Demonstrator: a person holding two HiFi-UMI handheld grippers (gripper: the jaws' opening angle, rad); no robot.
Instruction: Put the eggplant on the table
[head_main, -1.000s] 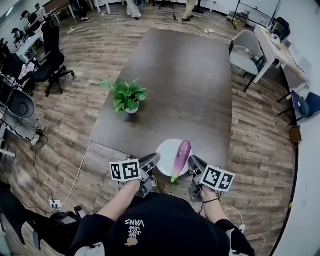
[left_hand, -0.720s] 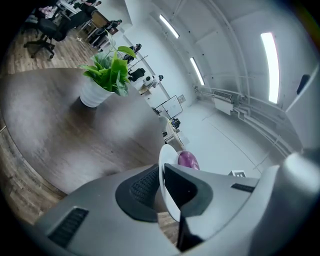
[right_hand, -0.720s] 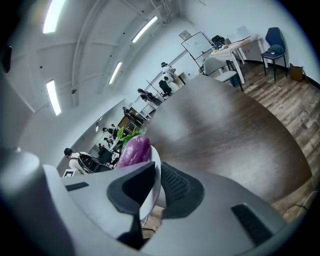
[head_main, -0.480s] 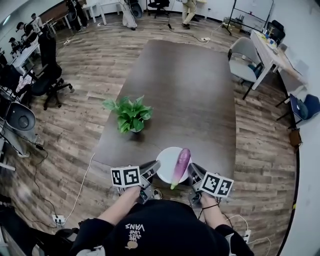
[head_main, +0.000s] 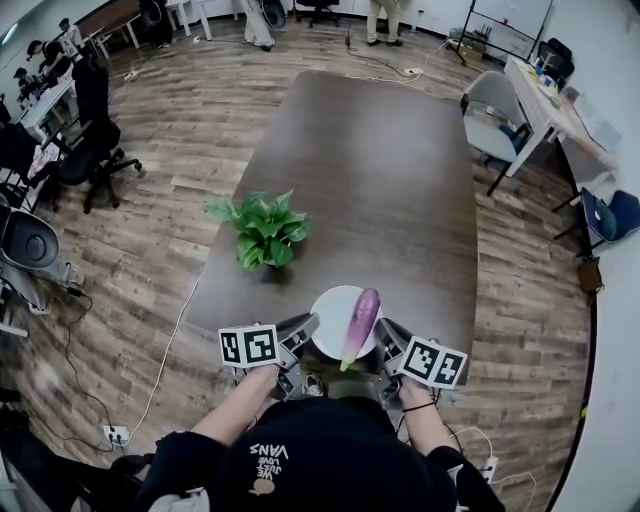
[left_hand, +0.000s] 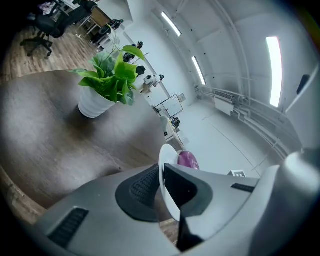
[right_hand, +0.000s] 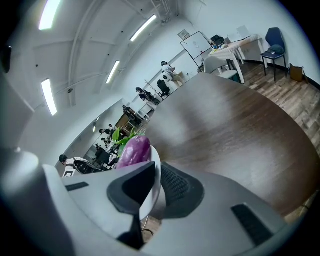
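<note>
A purple eggplant (head_main: 360, 322) lies on a white plate (head_main: 330, 310) held over the near edge of the long dark table (head_main: 390, 190). My left gripper (head_main: 308, 330) is shut on the plate's left rim and my right gripper (head_main: 385, 333) is shut on its right rim. In the left gripper view the plate rim (left_hand: 167, 192) stands edge-on between the pads, with the eggplant (left_hand: 187, 160) just beyond. In the right gripper view the plate rim (right_hand: 155, 187) is clamped the same way and the eggplant (right_hand: 134, 151) rises above it.
A potted green plant (head_main: 262, 230) stands on the table's left side, a little beyond the plate. Chairs (head_main: 492, 110) and a side desk stand at the right, office chairs (head_main: 85, 120) at the left. Wood floor surrounds the table.
Both grippers have carried the plate and eggplant forward, so more of the plate now lies over the table's near edge. The grips are unchanged.
</note>
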